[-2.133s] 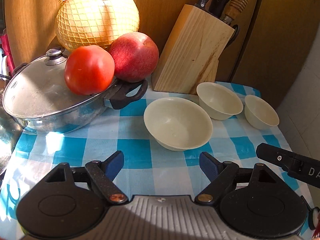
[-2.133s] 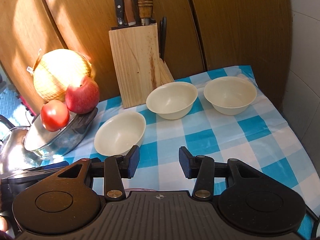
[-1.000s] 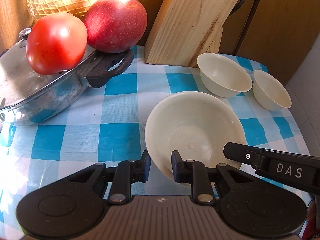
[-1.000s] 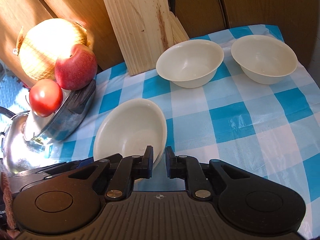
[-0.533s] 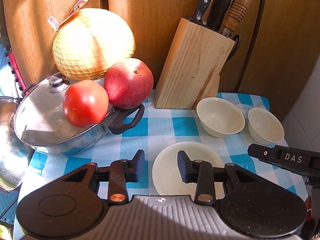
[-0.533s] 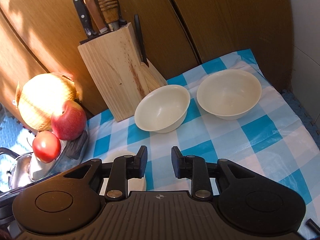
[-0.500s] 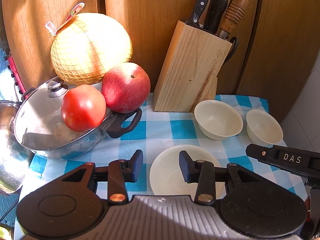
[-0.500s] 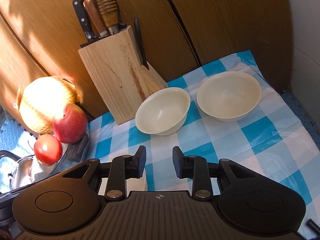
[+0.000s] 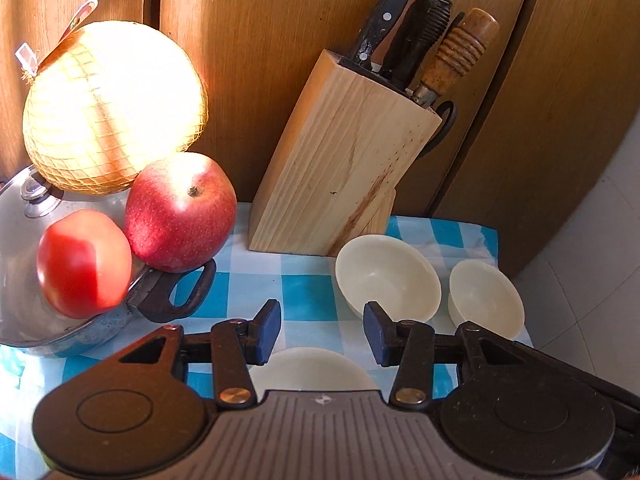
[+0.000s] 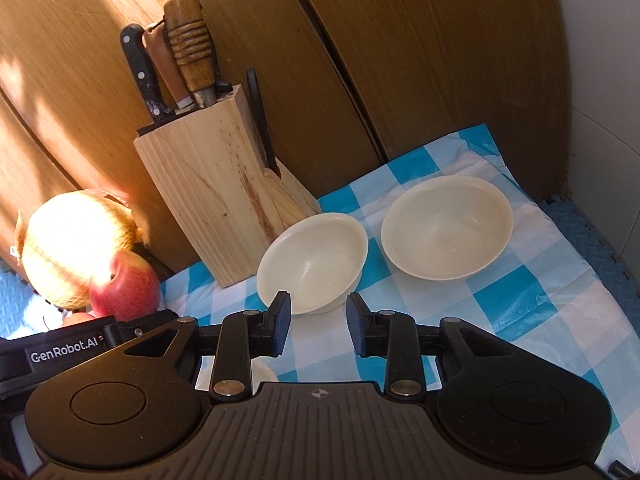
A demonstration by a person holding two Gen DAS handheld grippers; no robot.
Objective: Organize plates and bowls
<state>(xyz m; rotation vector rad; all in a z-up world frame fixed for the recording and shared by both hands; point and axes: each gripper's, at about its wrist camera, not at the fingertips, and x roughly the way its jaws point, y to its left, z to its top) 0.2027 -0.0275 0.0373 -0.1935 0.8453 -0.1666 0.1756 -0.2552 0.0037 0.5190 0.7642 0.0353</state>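
Observation:
Three cream bowls stand on the blue-and-white checked cloth (image 9: 308, 284). The nearest bowl (image 9: 312, 368) lies just under my left gripper (image 9: 322, 332), which is open with nothing between its fingers. Farther right stand the middle bowl (image 9: 386, 280) and the small far bowl (image 9: 486, 304). In the right wrist view my right gripper (image 10: 319, 326) is open and empty, just short of the middle bowl (image 10: 316, 260). The far bowl (image 10: 446, 228) stands to its right. A sliver of the nearest bowl (image 10: 264, 372) shows under the left finger.
A wooden knife block (image 9: 344, 172) stands against the wooden wall behind the bowls. At the left a lidded steel pot (image 9: 24, 260) carries a tomato (image 9: 84, 264), an apple (image 9: 180, 212) and a netted melon (image 9: 112, 108). The left gripper's body (image 10: 64, 356) sits low left.
Both grippers were nearly shut at the nearest bowl's rim a second ago. They have since opened wide and drawn up and back, leaving that bowl on the cloth.

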